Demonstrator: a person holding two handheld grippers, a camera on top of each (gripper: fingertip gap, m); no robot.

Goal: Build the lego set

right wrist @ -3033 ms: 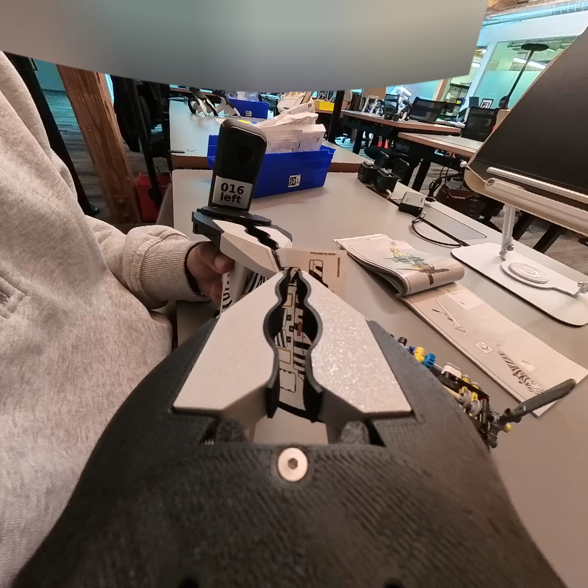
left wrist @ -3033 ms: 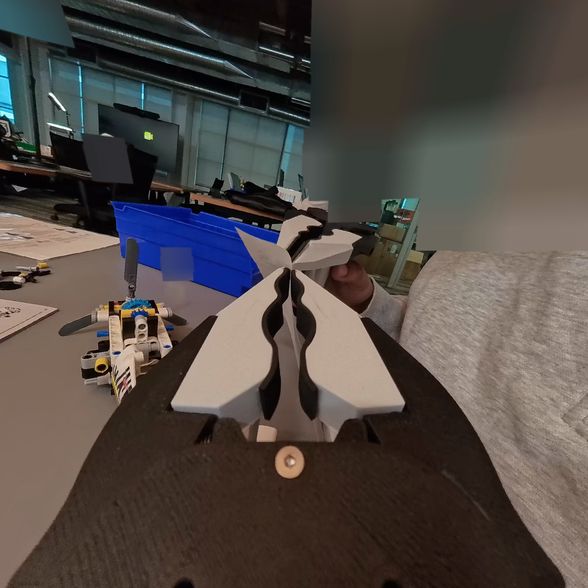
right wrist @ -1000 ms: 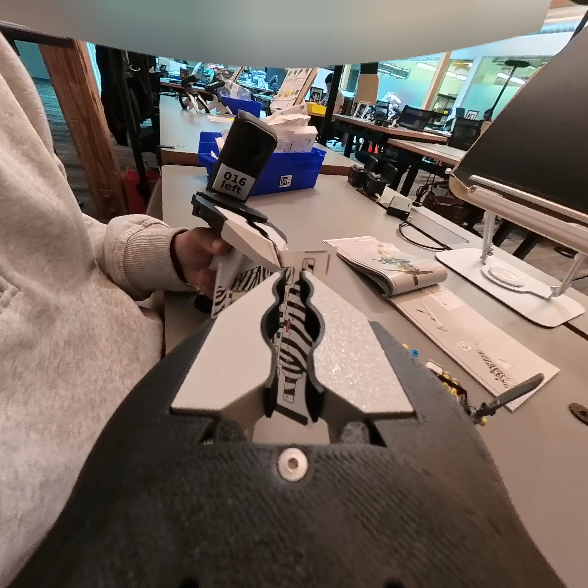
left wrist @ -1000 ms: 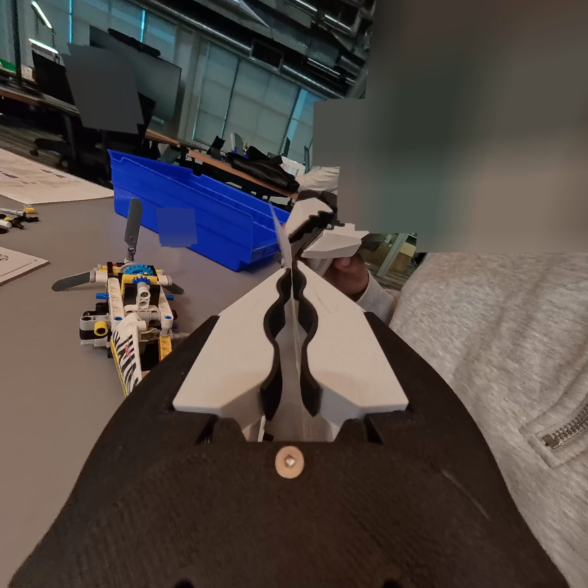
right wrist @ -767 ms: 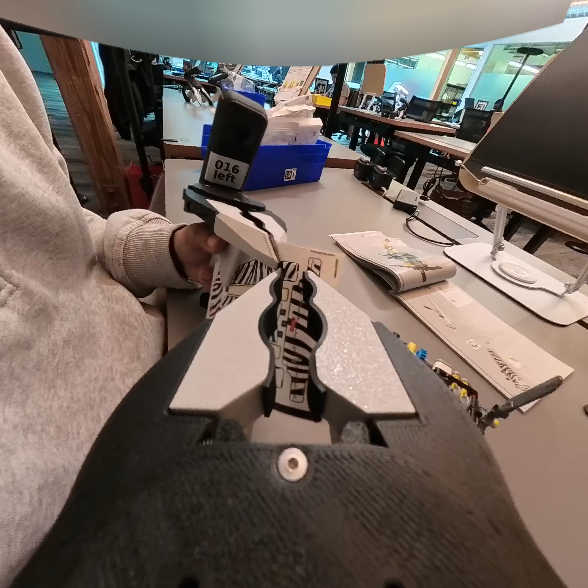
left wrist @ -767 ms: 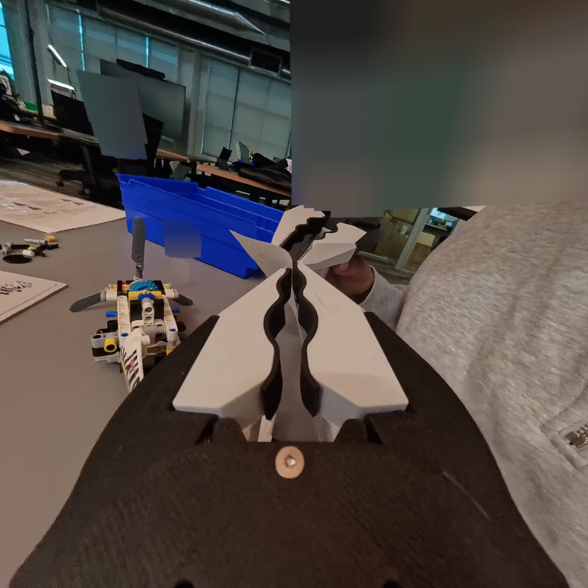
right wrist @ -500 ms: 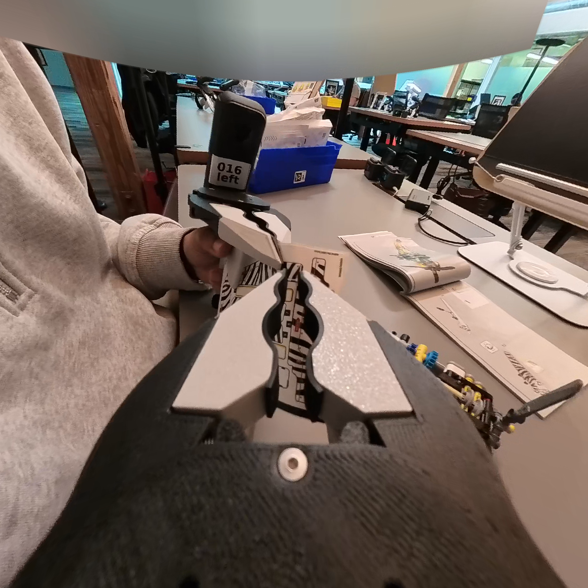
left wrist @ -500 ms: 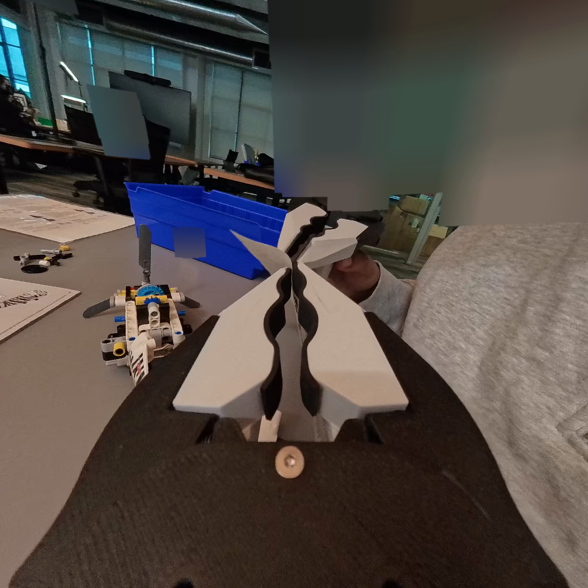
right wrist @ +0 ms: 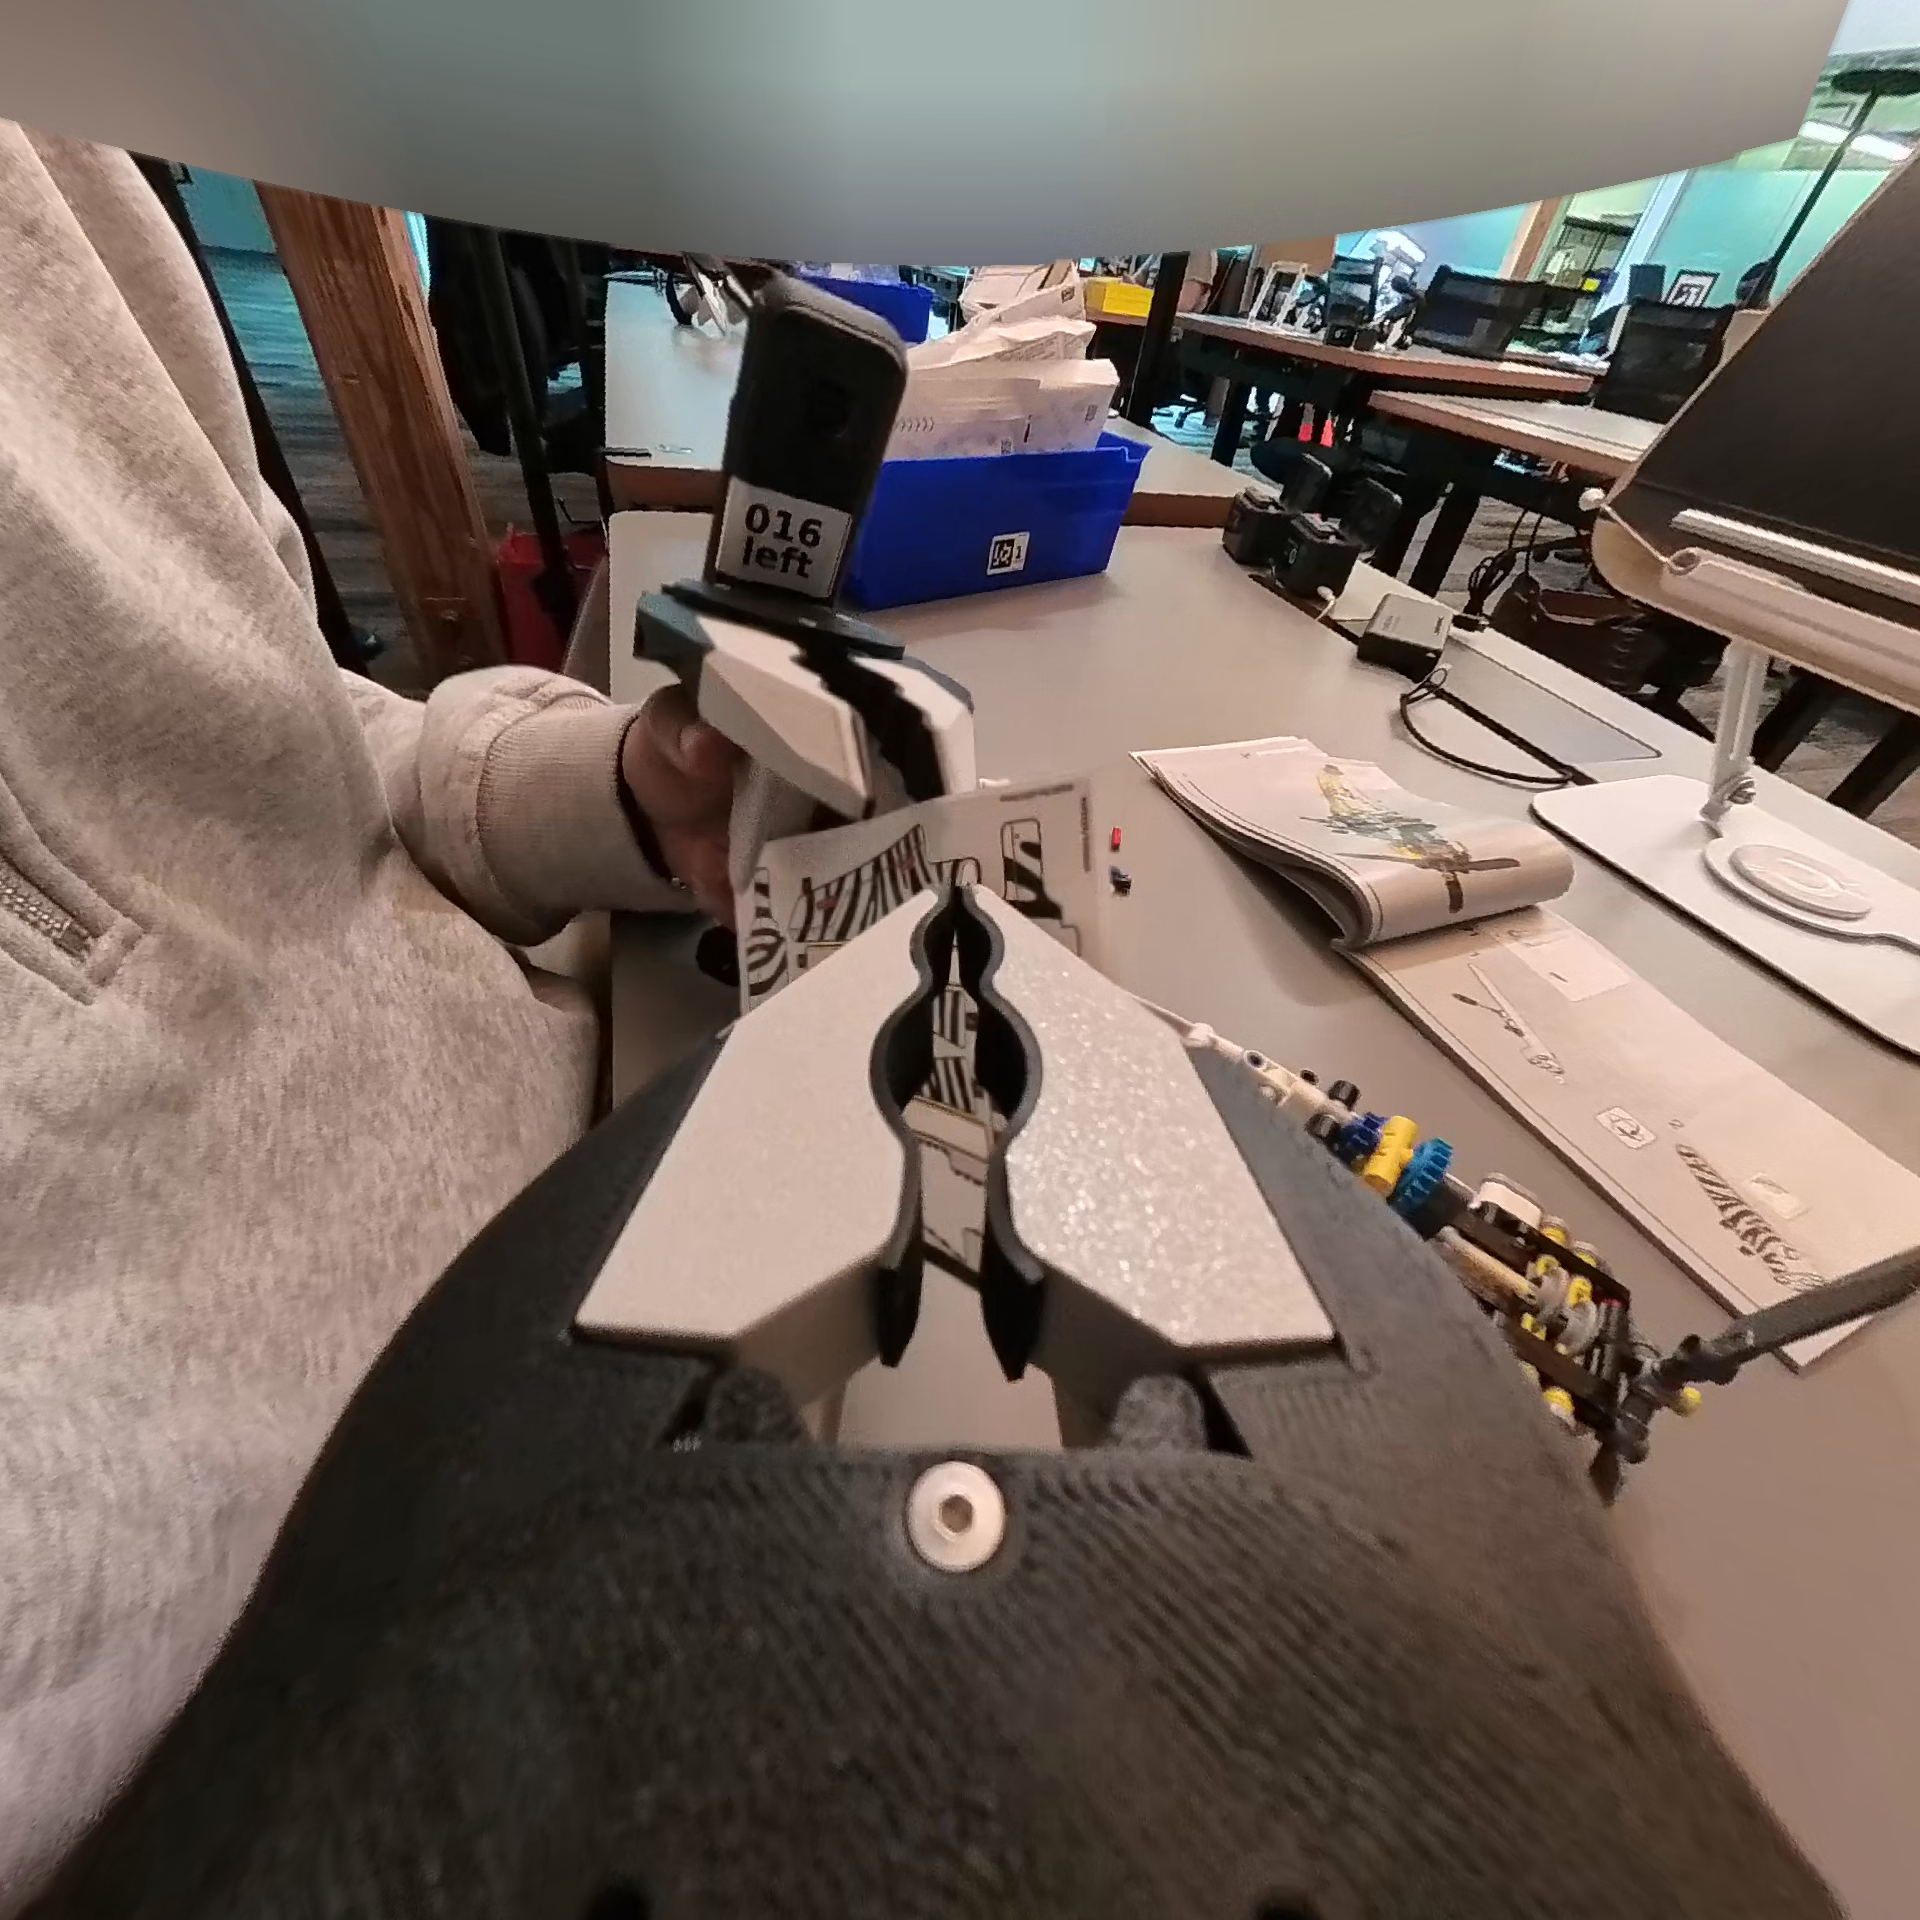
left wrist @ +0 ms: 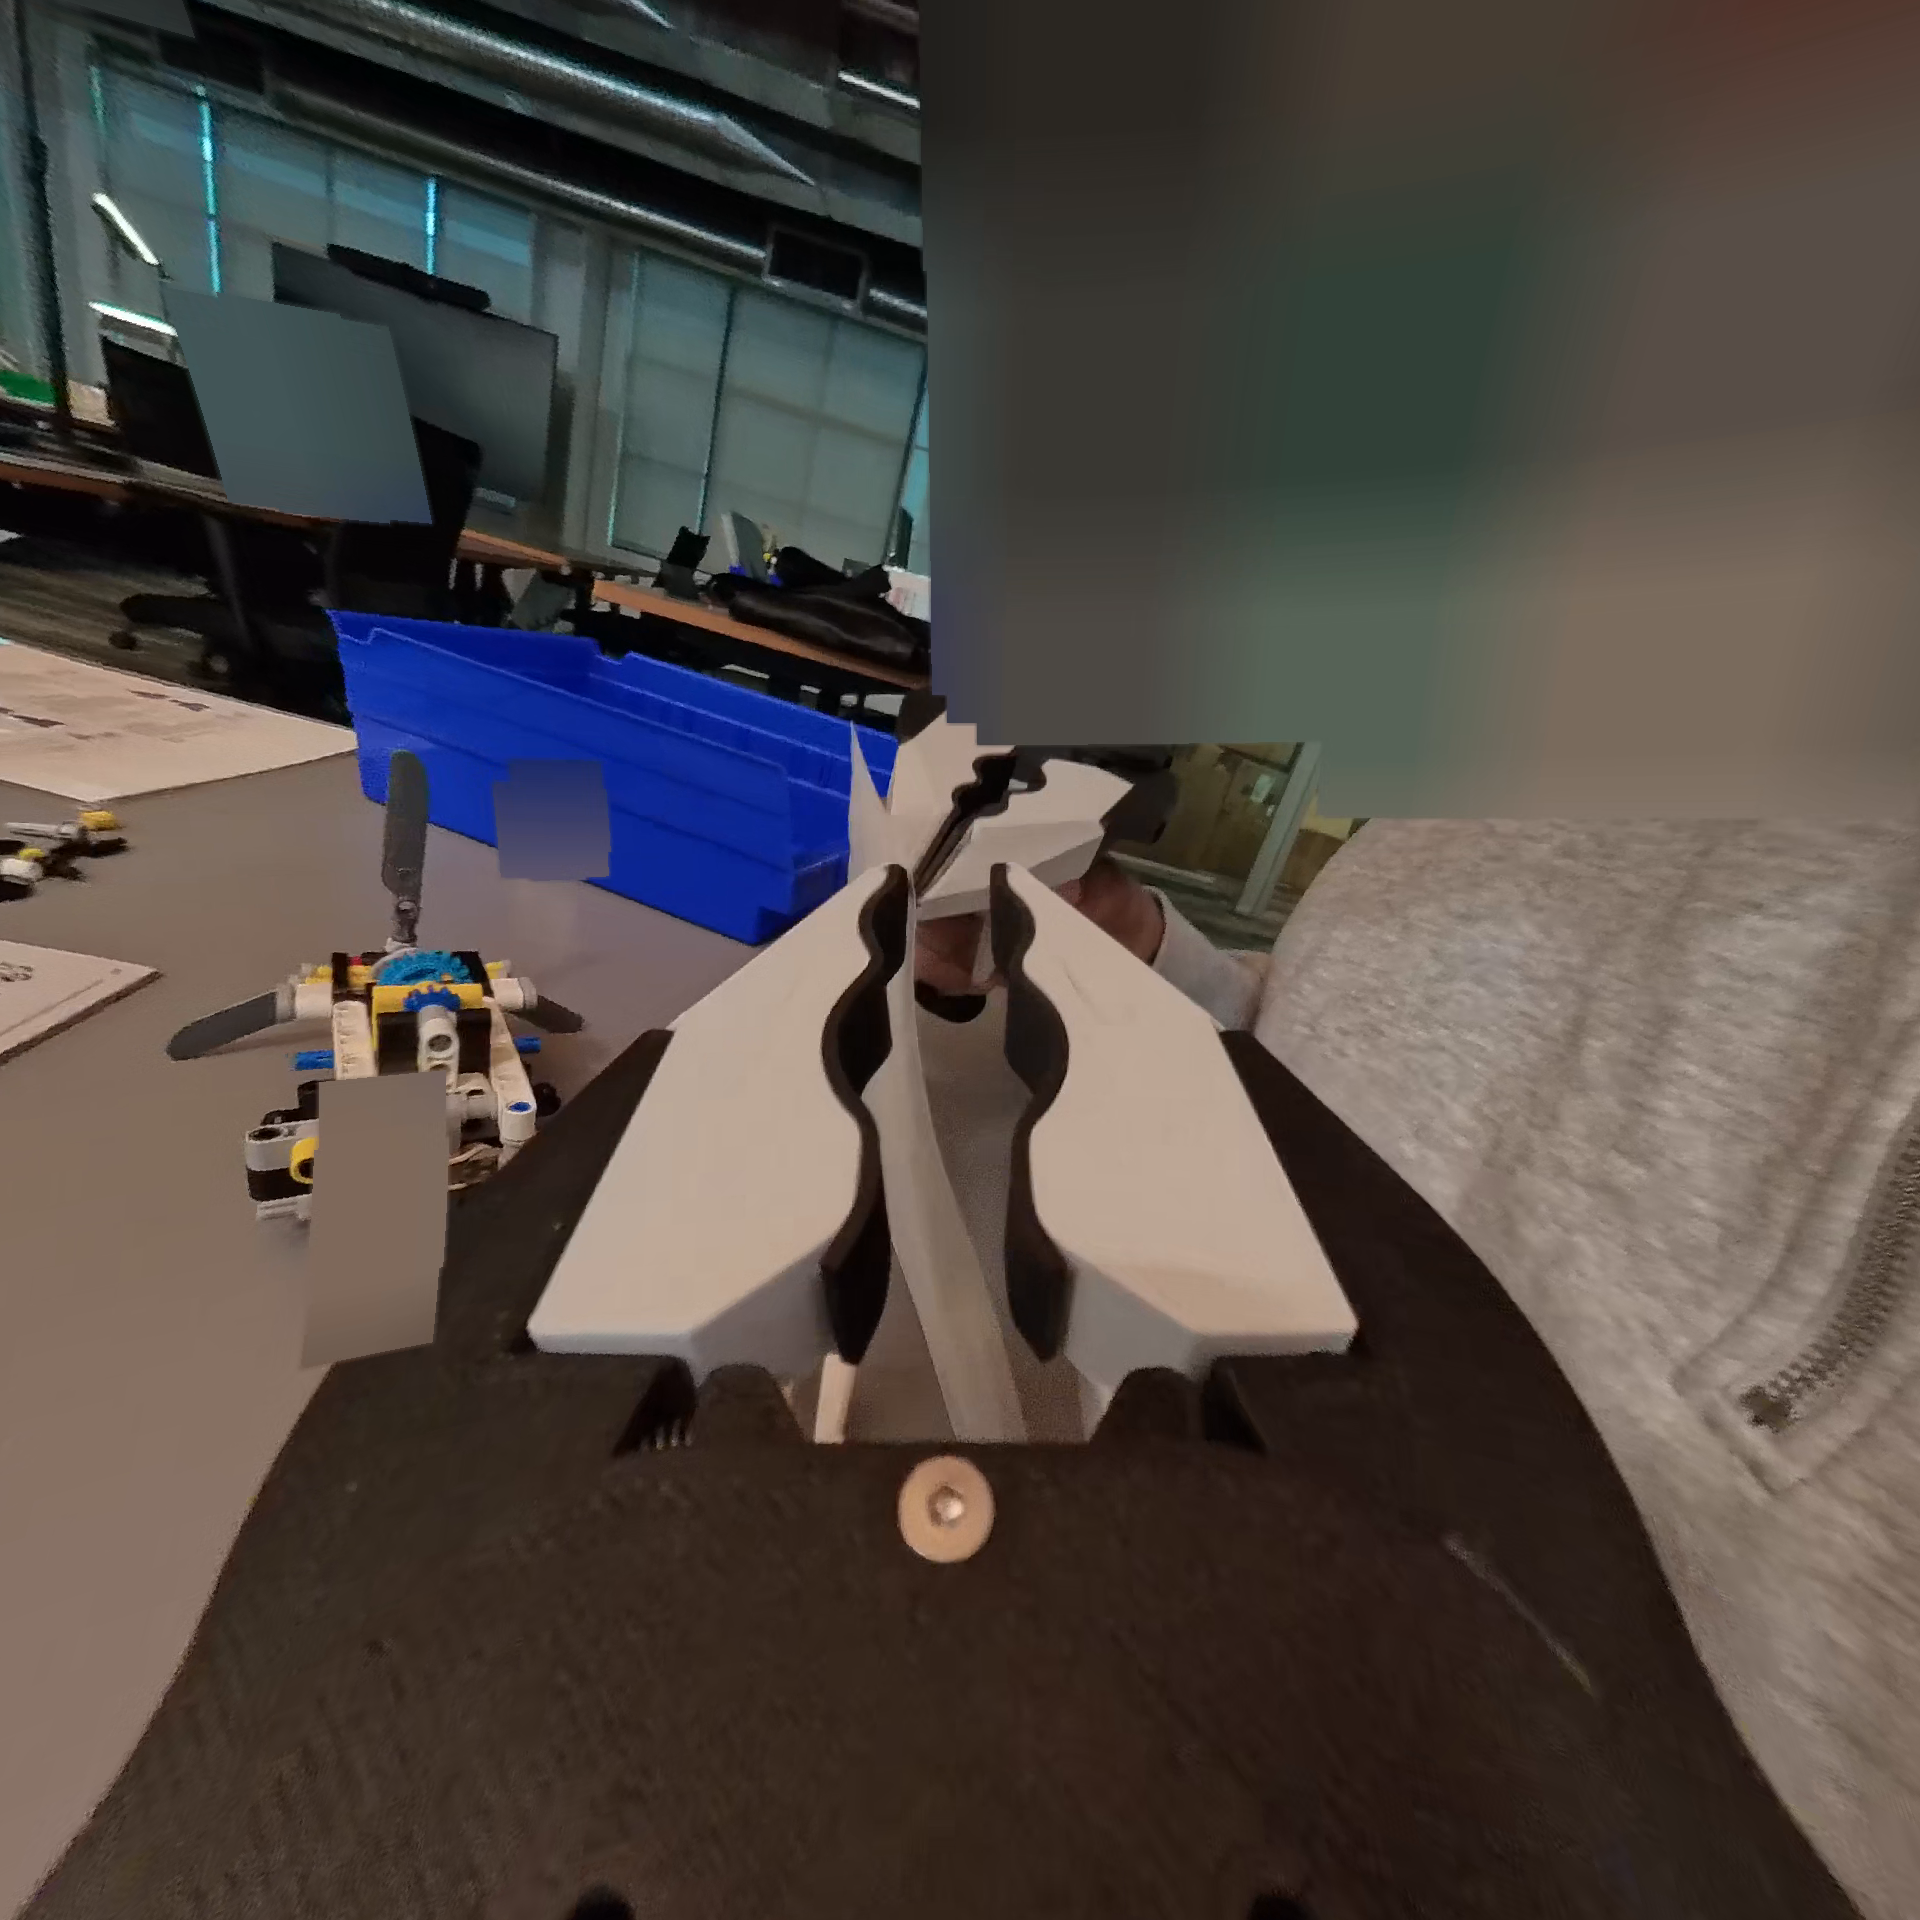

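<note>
A white sticker sheet with black zebra stripes (right wrist: pixel 831 914) is held up above the table edge. My right gripper (right wrist: pixel 961 896) is shut on it, with its tips pinched together. In the left wrist view the sheet (left wrist: pixel 914 1143) runs edge-on between my left gripper's (left wrist: pixel 945 883) fingers. They stand apart and the sheet only leans on the left finger. The right gripper (left wrist: pixel 940 847) shows just beyond it. The left gripper (right wrist: pixel 914 779) hovers over the sheet's top edge. The part-built lego helicopter (left wrist: pixel 405 1029) sits on the grey table; it also shows in the right wrist view (right wrist: pixel 1455 1205).
A blue bin (left wrist: pixel 623 748) stands behind the model. An open instruction booklet (right wrist: pixel 1351 842), a flat printed sheet (right wrist: pixel 1621 1091) and a white stand (right wrist: pixel 1766 862) lie to the right. Loose small parts (left wrist: pixel 42 842) lie far left. A grey sweatshirt (left wrist: pixel 1558 1143) is close by. The grippers are tip to tip, or close to it. The part-built lego helicopter (left wrist: pixel 405 1029) lies around 12 cm away from my right fingertips.
My left gripper has opened and let go of the sticker sheet. The right gripper keeps its grip, and the sheet has tilted flatter in the right wrist view.
</note>
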